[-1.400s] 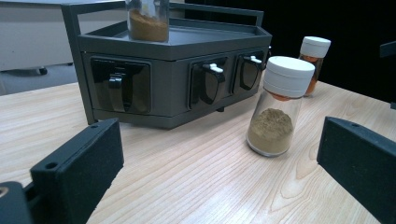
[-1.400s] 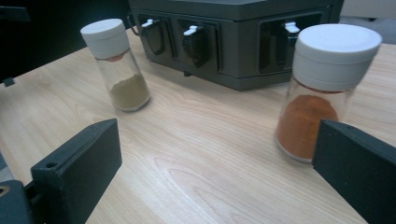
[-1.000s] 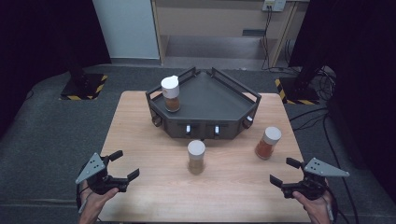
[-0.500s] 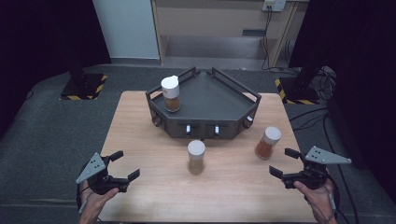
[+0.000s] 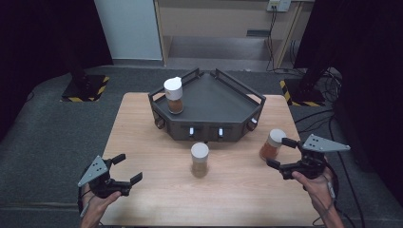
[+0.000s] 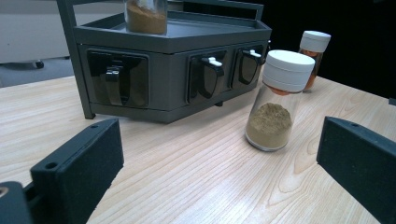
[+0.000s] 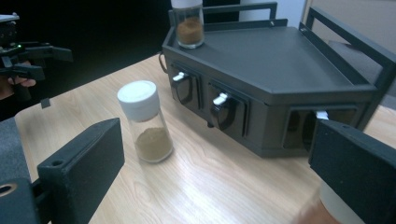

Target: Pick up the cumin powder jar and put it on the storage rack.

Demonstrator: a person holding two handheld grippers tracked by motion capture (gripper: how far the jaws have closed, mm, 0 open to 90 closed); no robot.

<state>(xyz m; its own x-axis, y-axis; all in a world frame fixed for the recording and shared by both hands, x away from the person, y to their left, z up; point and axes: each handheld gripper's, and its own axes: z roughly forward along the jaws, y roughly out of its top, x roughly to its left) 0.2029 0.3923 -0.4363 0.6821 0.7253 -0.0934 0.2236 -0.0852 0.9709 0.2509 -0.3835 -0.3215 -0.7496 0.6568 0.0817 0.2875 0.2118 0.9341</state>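
On rack [image 5: 223, 97]: brown-spice jar [image 5: 174, 95] | table: tan-powder jar [image 5: 199, 159], orange-spice jar [image 5: 272, 145]

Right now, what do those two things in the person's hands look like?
Both are black. The left claw and the right claw each have two blocky jaws with a small hole, and a grey three-cornered plate on top. No sleeves show.
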